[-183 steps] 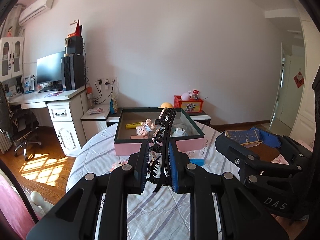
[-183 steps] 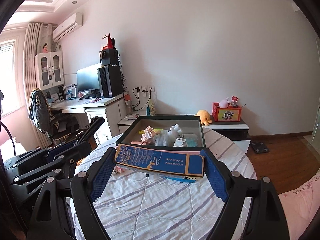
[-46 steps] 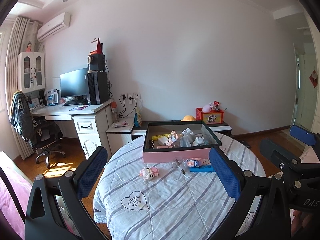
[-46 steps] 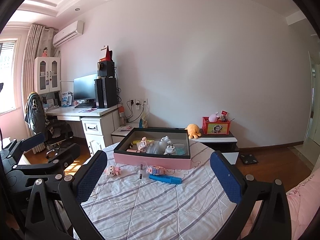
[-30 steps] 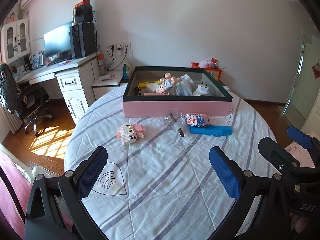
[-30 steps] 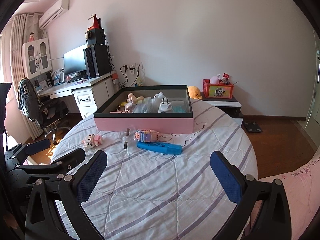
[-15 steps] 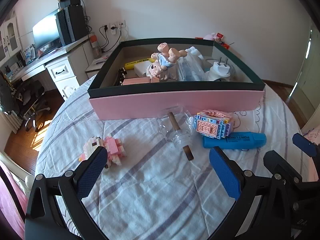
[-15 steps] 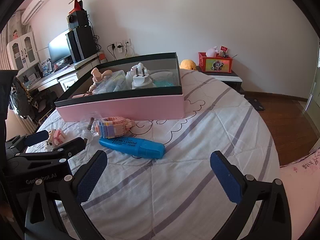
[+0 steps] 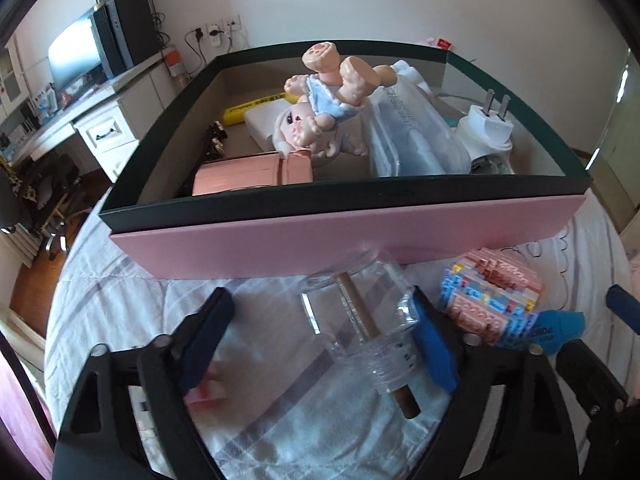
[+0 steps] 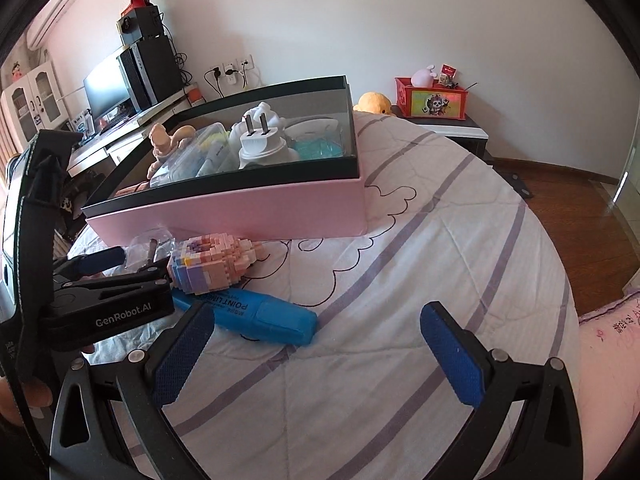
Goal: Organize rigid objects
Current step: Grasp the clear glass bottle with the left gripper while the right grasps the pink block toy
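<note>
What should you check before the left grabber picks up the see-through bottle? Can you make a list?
1. Left gripper open: ok.
2. Clear bottle between its fingers: ok, lying on its side, near the right finger.
3. Fingers gripping the bottle: not ok.
4. Block toy apart from the right finger: cannot tell, very close.
5. Space in the pink box: ok, bare floor at its left.
6. Right gripper out of the way: ok, open by the blue marker.

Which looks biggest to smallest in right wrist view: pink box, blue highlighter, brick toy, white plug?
1. pink box, by far.
2. blue highlighter.
3. brick toy, close to the highlighter in apparent size.
4. white plug, though it sits farther back, so this is unsure.
</note>
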